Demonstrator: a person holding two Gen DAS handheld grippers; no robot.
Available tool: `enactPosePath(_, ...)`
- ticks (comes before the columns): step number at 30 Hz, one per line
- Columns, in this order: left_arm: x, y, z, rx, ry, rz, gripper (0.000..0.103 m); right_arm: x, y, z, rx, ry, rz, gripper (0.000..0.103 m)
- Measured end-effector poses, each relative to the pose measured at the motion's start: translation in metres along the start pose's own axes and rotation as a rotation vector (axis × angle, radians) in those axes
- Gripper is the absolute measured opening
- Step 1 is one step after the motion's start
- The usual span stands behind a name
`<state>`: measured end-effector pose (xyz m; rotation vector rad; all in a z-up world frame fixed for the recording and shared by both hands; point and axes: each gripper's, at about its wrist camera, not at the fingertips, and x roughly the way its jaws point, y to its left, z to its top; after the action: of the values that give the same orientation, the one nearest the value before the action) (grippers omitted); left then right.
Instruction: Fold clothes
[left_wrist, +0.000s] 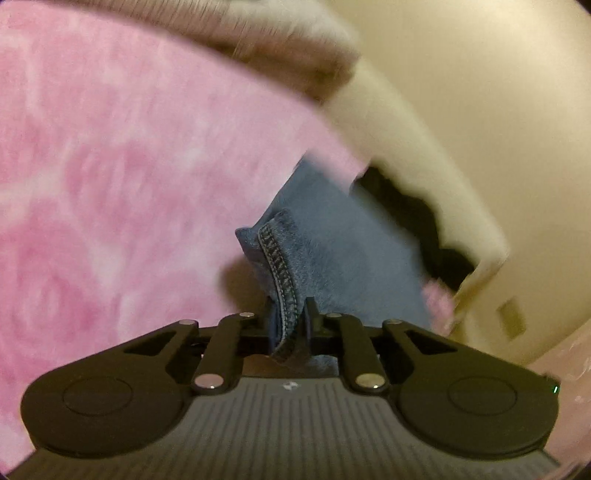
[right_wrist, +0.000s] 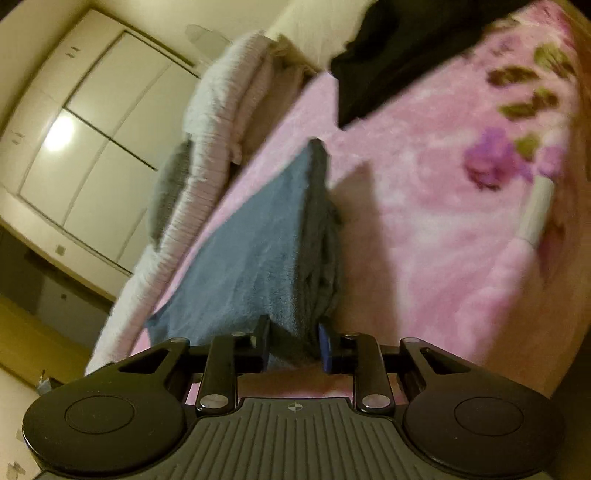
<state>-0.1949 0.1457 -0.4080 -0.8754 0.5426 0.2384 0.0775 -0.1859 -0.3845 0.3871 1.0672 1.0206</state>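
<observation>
Your left gripper (left_wrist: 291, 314) pinches the jeans (left_wrist: 332, 251) at a stitched seam; your right gripper (right_wrist: 293, 345) clamps their bunched fold, above the pink blanket (right_wrist: 424, 229). Risk: uneven pull with 2 grips could slip the thick fold.

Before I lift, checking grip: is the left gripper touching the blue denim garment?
Touching: left wrist view shows the left gripper clamped on the denim garment's stitched seam.

My left tool (left_wrist: 288, 325) hides the jeans' (left_wrist: 332, 251) hem where it pinches. At two o'clock, a black garment (right_wrist: 388, 55) runs off the frame, motion-blurred. I can't read the pink blanket's (right_wrist: 424, 221) pattern.
</observation>
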Motion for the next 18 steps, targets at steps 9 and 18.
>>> enactPosePath(9, -0.029, 0.014, 0.011, -0.072, -0.11, -0.023, 0.035, -0.017, 0.017, -0.001, -0.11, -0.07, -0.054, 0.044)
enactPosePath(18, -0.013, 0.008, 0.033, 0.026, -0.089, -0.062, 0.013, 0.0, 0.02, 0.018, -0.121, -0.084, -0.057, 0.001)
